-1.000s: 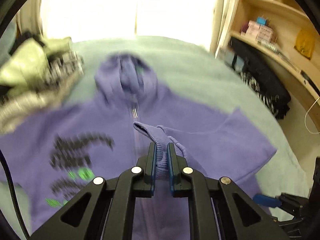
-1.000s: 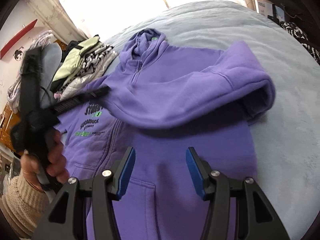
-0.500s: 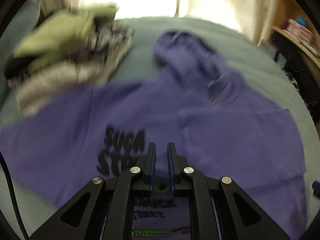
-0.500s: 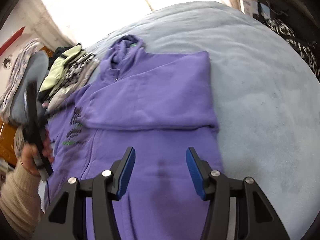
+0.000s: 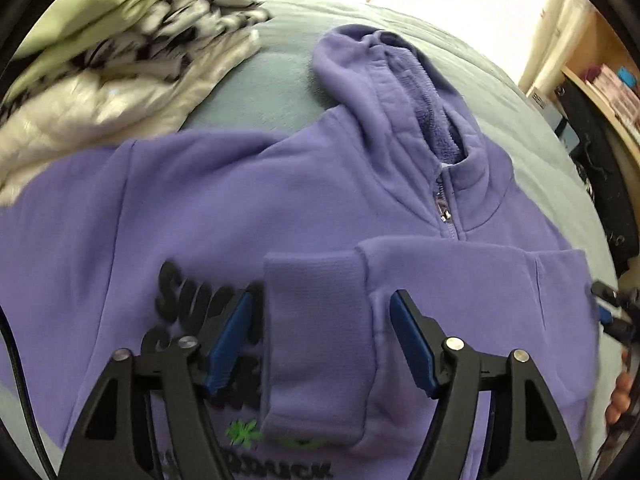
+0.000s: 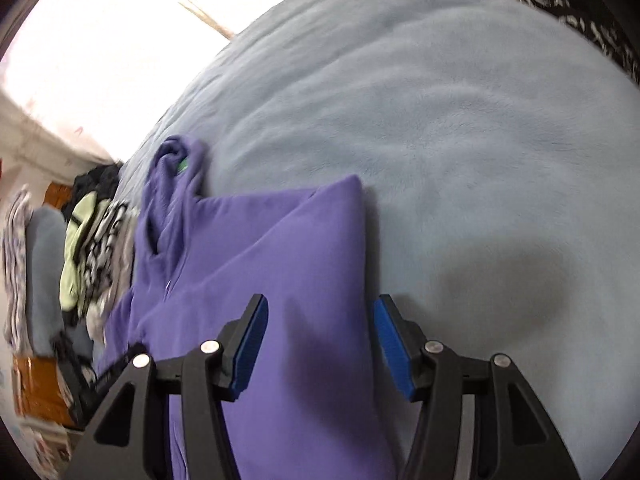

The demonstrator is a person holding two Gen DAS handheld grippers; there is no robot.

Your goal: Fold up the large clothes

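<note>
Bed: a wide pale blue fleece blanket (image 6: 460, 128) covers it, bare to the right of the garment and running far back toward a bright window.
Hoodie: the purple hoodie (image 5: 224, 200) lies flat, front up, on the blanket, hood toward the far side, zip closed at the neck, black and green lettering across the chest.
Folded sleeve: one sleeve is laid across the chest from the right, and its ribbed cuff (image 5: 316, 332) rests flat over the lettering.
Clothes pile: a stack of clothes (image 5: 120, 52), green, black-and-white and silvery, sits far left, just beside the hoodie's shoulder.
Shelf: a wooden shelf (image 5: 600, 92) stands at the far right.
Left gripper: the left gripper (image 5: 322, 340) hangs over the cuff; its jaws have just been opening and now stand apart, with the cuff lying between them, pads clear of it.
Right gripper: the right gripper (image 6: 320, 348) hovers over the hoodie's right folded edge, jaws apart, gripping nothing.
</note>
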